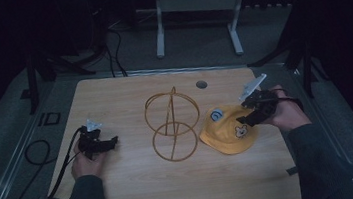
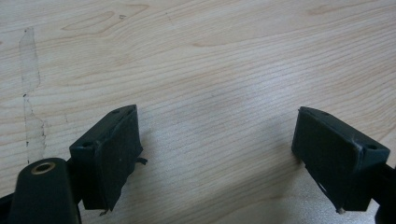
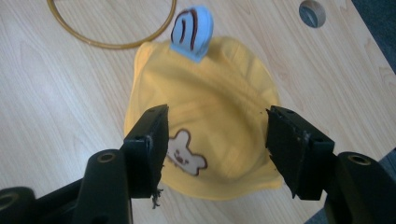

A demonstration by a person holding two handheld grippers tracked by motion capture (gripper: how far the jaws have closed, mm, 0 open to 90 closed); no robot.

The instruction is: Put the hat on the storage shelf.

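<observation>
A yellow child's hat (image 1: 228, 131) with a bear patch and a blue ear lies flat on the wooden table (image 1: 140, 194), right of centre. My right gripper (image 1: 242, 120) hovers open over the hat's right side; in the right gripper view its jaws straddle the hat (image 3: 210, 116) with nothing pinched. A gold wire hat stand (image 1: 173, 125) stands at the table's middle, its base ring (image 3: 112, 44) close to the hat's left edge. My left gripper (image 1: 114, 141) rests open at the left, low over bare wood (image 2: 210, 93), empty.
A round cable hole (image 1: 201, 84) sits near the table's far edge. A black cable (image 1: 45, 159) trails from the left gripper off the table's left side. A white desk frame (image 1: 195, 17) stands on the floor beyond the table.
</observation>
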